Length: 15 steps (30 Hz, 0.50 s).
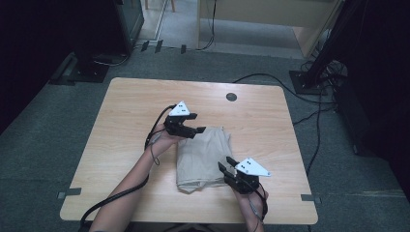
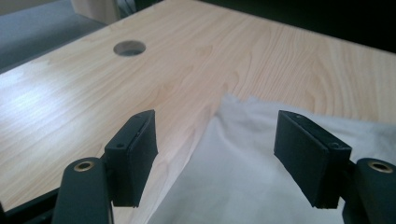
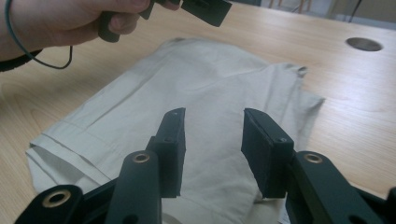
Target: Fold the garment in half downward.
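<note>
A folded beige cloth (image 1: pixel 202 157) lies on the wooden table (image 1: pixel 125 125), a little right of its middle. My left gripper (image 1: pixel 196 123) hovers over the cloth's far left corner, open, with nothing between its jaws; in the left gripper view the cloth (image 2: pixel 252 177) spreads below the left gripper (image 2: pixel 219 156). My right gripper (image 1: pixel 226 164) stands open at the cloth's near right edge. In the right gripper view the cloth (image 3: pixel 187 93) lies ahead of the right gripper (image 3: pixel 212 149), and the other hand (image 3: pixel 60 21) holds the left gripper above its far side.
A round cable hole (image 1: pixel 231 96) sits in the table near the far edge. Black stands (image 1: pixel 314 72) and cables (image 1: pixel 270 77) lie on the grey floor beyond the table. Bare wood stretches to the cloth's left and far side.
</note>
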Each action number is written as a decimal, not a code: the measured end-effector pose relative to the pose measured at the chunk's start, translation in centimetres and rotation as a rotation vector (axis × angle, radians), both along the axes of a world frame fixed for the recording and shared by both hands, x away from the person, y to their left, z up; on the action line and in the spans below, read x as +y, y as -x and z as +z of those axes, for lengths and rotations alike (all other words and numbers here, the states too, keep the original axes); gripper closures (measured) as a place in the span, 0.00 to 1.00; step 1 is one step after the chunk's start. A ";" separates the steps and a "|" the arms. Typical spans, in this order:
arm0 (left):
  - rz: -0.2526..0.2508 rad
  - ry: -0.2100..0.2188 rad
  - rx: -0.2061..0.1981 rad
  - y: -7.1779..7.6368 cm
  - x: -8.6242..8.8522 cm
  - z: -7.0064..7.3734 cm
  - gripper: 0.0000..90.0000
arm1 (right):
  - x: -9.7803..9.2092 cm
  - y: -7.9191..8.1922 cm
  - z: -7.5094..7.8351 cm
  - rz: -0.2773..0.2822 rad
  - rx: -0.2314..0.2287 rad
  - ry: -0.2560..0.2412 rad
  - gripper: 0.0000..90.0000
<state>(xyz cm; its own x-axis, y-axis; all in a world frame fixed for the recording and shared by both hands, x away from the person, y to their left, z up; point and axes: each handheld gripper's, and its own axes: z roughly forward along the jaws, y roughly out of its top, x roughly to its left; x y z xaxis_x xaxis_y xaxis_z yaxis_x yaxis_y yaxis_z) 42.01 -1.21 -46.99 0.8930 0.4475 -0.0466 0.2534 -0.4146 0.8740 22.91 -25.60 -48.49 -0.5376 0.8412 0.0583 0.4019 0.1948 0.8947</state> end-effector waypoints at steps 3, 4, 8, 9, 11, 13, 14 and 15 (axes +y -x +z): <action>0.002 -0.017 -0.003 0.2 0.4 -0.3 0.33 | 0.5 -0.9 -0.4 0.049 0.017 0.012 0.63; 0.003 -0.025 -0.004 0.3 0.5 -0.4 0.33 | 0.7 -1.2 -0.5 0.066 0.025 0.017 0.61; 0.019 -0.059 0.002 0.6 1.1 -0.9 0.33 | 1.4 -2.4 -1.0 0.121 0.078 0.047 0.55; 0.026 -0.059 0.002 0.9 1.4 -1.0 0.33 | 1.5 -2.5 -1.1 0.124 0.081 0.049 0.55; 0.022 -0.063 0.000 1.2 1.9 -1.1 0.33 | 1.6 -3.0 -1.1 0.129 0.079 0.052 0.54; 0.024 -0.079 -0.006 1.4 2.2 -1.3 0.33 | 1.6 -3.5 -1.0 0.136 0.086 0.052 0.51; 0.026 -0.085 -0.009 1.4 2.2 -1.4 0.33 | 1.6 -3.7 -1.0 0.138 0.086 0.056 0.51; 0.030 -0.093 -0.005 1.5 2.4 -1.5 0.33 | 1.6 -3.8 -1.0 0.141 0.079 0.061 0.49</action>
<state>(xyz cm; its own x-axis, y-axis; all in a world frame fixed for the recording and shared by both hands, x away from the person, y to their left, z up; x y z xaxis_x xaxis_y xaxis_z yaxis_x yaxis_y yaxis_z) 40.54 1.18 -48.53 0.8793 0.4764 0.0002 0.2631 -0.4861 0.8334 26.71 -23.98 -49.47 -0.6461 0.7612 0.0566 0.4355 0.3068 0.8463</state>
